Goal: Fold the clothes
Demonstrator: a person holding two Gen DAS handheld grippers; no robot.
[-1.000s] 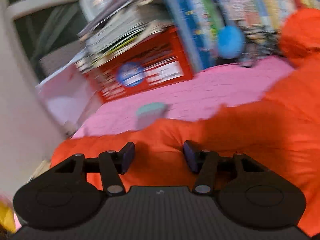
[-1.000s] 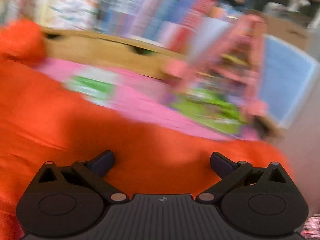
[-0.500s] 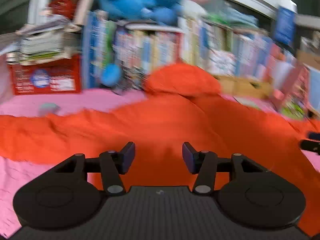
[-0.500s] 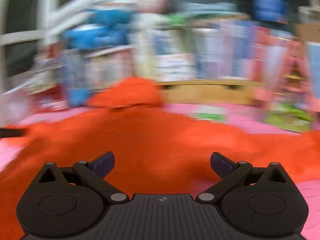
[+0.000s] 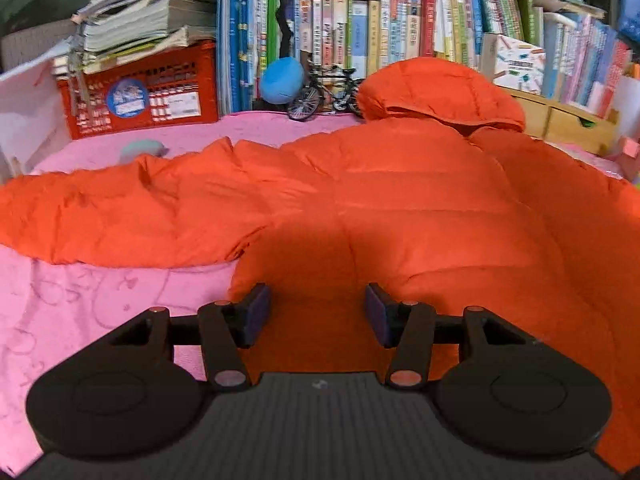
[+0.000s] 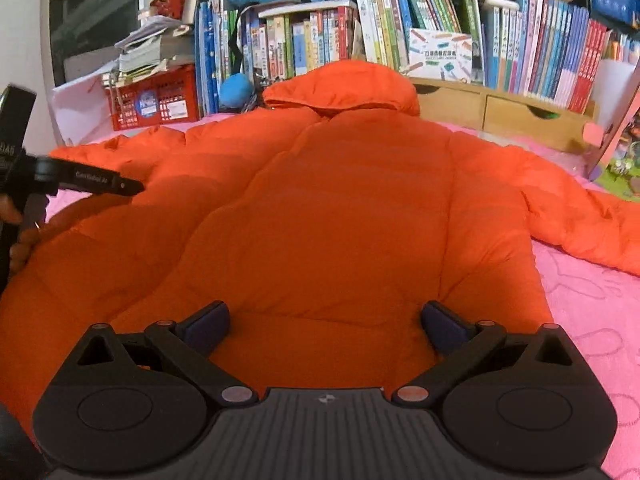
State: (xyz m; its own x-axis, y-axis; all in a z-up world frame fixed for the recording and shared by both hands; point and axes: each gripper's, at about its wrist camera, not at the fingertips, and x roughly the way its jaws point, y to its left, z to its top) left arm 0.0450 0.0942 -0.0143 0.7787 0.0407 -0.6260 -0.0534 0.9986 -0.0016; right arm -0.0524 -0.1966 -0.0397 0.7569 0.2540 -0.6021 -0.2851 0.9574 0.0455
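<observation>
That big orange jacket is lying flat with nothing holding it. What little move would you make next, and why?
Probably swing the left tool over to the sleeve that lies stretched out on the pink blanket and pinch its edge. The jacket lies spread flat, hood at the far end, both sleeves out, and both tools are open and empty, so folding a sleeve inward looks like the natural start.
</observation>
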